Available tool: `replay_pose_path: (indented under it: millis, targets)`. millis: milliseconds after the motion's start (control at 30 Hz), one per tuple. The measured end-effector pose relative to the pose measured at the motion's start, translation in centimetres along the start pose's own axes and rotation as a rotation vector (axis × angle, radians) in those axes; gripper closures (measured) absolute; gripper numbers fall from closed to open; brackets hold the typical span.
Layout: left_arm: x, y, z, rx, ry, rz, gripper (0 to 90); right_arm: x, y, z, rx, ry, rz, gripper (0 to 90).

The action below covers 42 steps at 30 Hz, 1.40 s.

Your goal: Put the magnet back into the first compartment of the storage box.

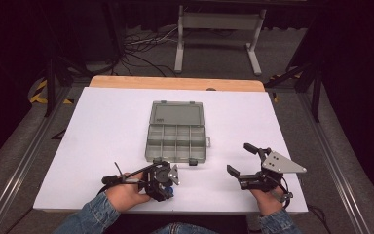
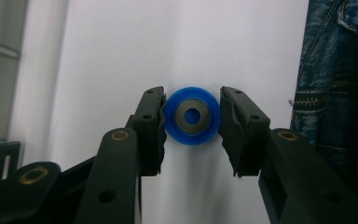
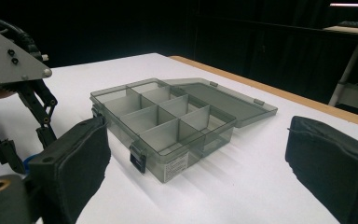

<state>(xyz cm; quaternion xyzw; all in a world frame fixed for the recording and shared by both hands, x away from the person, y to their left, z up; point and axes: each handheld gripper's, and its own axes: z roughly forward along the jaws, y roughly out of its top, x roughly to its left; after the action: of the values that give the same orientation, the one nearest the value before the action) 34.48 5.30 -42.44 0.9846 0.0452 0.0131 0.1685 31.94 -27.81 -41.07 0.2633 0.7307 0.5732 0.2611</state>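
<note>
Two grippers sit near the table's six-o'clock edge; the left gripper (image 2: 192, 122) clamps a blue ring (image 2: 192, 116) at seven o'clock of the compartment box (image 1: 176, 132); the right gripper (image 1: 241, 160) gapes, holding nothing.

White table (image 1: 107, 126), open grey compartment box (image 1: 176, 141) (lid back), blue ring (image 2: 191, 116)
</note>
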Motion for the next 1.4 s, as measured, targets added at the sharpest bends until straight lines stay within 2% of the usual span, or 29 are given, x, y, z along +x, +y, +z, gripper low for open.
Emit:
replay_pose_path:
  millis: [33,367,400,833,867,933,1067,1267,1300,1400]
  targets:
    - [0.0,0.0,-0.1,-0.004,0.002,-0.01,61.9,0.0,0.0,0.0,-0.001,0.0,0.002,7.0]
    - [0.2,0.1,-1.5,-0.026,0.013,-0.001,62.0,0.0,-0.1,0.1,0.004,0.0,0.007,7.0]
    - [0.1,0.1,-1.7,-0.03,0.013,-0.01,62.0,0.0,-0.1,0.1,0.002,0.002,0.008,7.0]
    - [0.3,0.2,-3.4,-0.074,0.023,0.003,62.1,0.0,-0.1,0.2,-0.001,0.004,0.013,7.0]
    - [0.3,0.2,-3.5,-0.08,0.022,-0.011,62.0,0.0,-0.1,0.2,-0.002,0.004,0.013,7.0]
    - [0.4,0.2,-3.7,-0.085,0.021,-0.001,62.0,0.0,-0.1,0.2,0.0,0.003,0.012,7.0]
    - [0.7,0.2,-4.2,-0.107,0.031,-0.034,62.0,0.0,-0.1,0.2,0.004,0.002,0.011,7.0]
    - [1.6,0.1,-5.0,-0.118,0.048,-0.043,62.0,0.0,-0.1,0.2,0.006,0.003,0.009,7.0]
    - [1.7,0.0,-5.1,-0.125,0.053,-0.058,62.0,0.0,-0.1,0.2,0.006,0.003,0.01,7.0]
    - [2.4,-0.1,-5.8,-0.137,0.068,-0.066,62.0,0.0,-0.1,0.2,0.007,0.003,0.008,7.0]
